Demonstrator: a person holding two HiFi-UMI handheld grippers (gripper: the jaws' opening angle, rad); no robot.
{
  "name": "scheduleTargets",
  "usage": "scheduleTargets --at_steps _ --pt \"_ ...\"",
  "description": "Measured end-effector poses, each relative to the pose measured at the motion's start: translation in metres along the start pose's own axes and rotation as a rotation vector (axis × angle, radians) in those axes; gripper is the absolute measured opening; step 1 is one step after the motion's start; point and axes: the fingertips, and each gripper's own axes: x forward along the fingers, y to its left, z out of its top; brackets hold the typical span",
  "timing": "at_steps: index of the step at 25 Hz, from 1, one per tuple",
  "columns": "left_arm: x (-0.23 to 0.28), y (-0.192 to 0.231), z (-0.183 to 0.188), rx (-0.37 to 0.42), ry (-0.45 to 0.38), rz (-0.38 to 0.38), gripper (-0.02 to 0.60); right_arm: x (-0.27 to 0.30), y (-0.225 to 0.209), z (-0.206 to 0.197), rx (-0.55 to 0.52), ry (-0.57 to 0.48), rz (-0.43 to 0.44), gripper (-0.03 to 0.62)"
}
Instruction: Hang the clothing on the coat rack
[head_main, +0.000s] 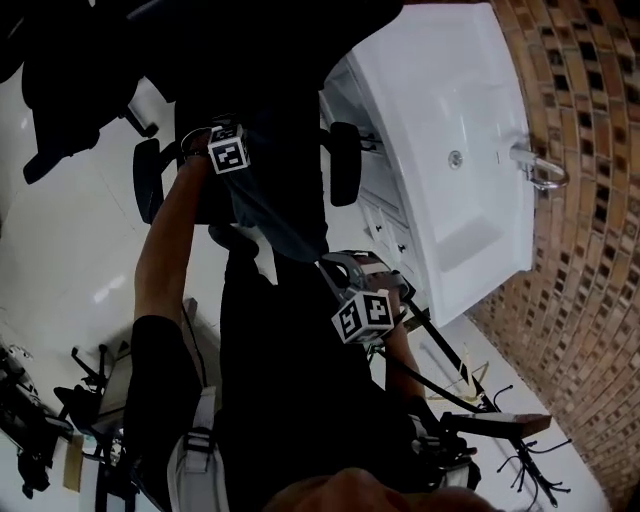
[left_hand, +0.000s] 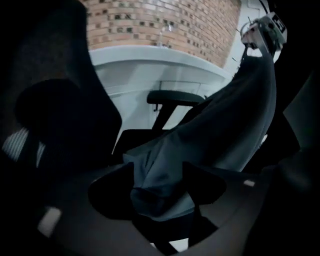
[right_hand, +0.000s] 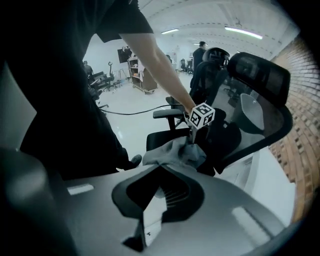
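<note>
A grey-blue garment (head_main: 285, 215) is stretched between my two grippers over the seat of a black office chair (head_main: 345, 165). My right gripper (head_main: 335, 265) is shut on one end of it; in the right gripper view the cloth (right_hand: 170, 152) runs from the closed jaws (right_hand: 161, 172) to the left gripper (right_hand: 194, 142). My left gripper (left_hand: 160, 185) is low over the chair seat. Its jaws stand wide, and a bunched fold of the garment (left_hand: 230, 120) lies loose between them. From there the cloth rises to the right gripper (left_hand: 260, 35).
A white basin (head_main: 470, 130) stands against the brick wall (head_main: 590, 250) beside the chair. A black stand with thin legs (head_main: 475, 400) is on the floor at the lower right. The chair's tall backrest (right_hand: 255, 100) and armrest (left_hand: 175, 97) are close to both grippers.
</note>
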Motion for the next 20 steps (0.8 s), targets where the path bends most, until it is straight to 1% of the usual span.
scheduleTargets --at_steps 2,3,4,5,6,7,8,9,10,11,12,13,14,16,17,18,19,20 --pt "0.031 -0.003 0.007 0.136 0.088 -0.077 0.321 -0.006 -0.002 -0.008 0.009 0.011 -0.01 0.006" --pt "0.048 -0.007 0.008 0.183 0.122 -0.114 0.352 -0.009 -0.003 -0.012 0.013 0.016 -0.013 0.006" --pt "0.063 -0.01 0.01 0.205 0.143 -0.142 0.387 -0.012 -0.004 -0.016 0.018 0.022 -0.017 0.006" --pt "0.075 -0.013 0.011 0.2 0.151 -0.158 0.412 -0.015 -0.004 -0.02 0.025 0.026 -0.022 0.006" --pt "0.085 -0.014 0.014 0.17 0.145 -0.163 0.414 -0.018 -0.005 -0.023 0.038 0.029 -0.031 0.006" --pt "0.091 -0.013 0.017 0.12 0.126 -0.159 0.401 -0.02 -0.008 -0.027 0.058 0.03 -0.044 0.006" --pt "0.093 -0.012 0.02 0.055 0.094 -0.147 0.276 -0.021 -0.013 -0.032 0.085 0.031 -0.06 0.006" --pt "0.091 -0.01 0.023 -0.02 0.05 -0.127 0.109 -0.023 -0.02 -0.038 0.123 0.031 -0.077 0.006" --pt "0.085 -0.006 0.026 -0.105 -0.009 -0.1 0.021 -0.025 -0.027 -0.044 0.174 0.027 -0.095 0.006" --pt "0.071 -0.002 0.029 -0.196 -0.085 -0.063 0.019 -0.027 -0.036 -0.05 0.239 0.014 -0.116 0.006" --pt "0.05 0.003 0.032 -0.294 -0.181 -0.015 0.018 -0.03 -0.046 -0.056 0.315 -0.011 -0.14 0.006" --pt "0.019 0.008 0.034 -0.398 -0.298 0.047 0.017 -0.032 -0.057 -0.059 0.397 -0.048 -0.167 0.006" --pt "-0.02 0.014 0.033 -0.506 -0.431 0.121 0.017 -0.034 -0.07 -0.061 0.48 -0.097 -0.197 0.006" --pt "-0.113 0.018 0.022 -0.719 -0.719 0.282 0.017 -0.037 -0.098 -0.061 0.641 -0.216 -0.26 0.006" --pt "-0.163 0.014 0.017 -0.802 -0.865 0.351 0.017 -0.041 -0.11 -0.061 0.717 -0.275 -0.29 0.006" --pt "-0.21 0.003 0.014 -0.852 -1.003 0.402 0.017 -0.046 -0.121 -0.061 0.786 -0.331 -0.318 0.006" --pt "-0.251 -0.012 0.013 -0.867 -1.126 0.435 0.017 -0.054 -0.13 -0.06 0.844 -0.387 -0.346 0.006" --pt "-0.288 -0.029 0.017 -0.857 -1.224 0.456 0.017 -0.064 -0.138 -0.057 0.886 -0.448 -0.379 0.006"
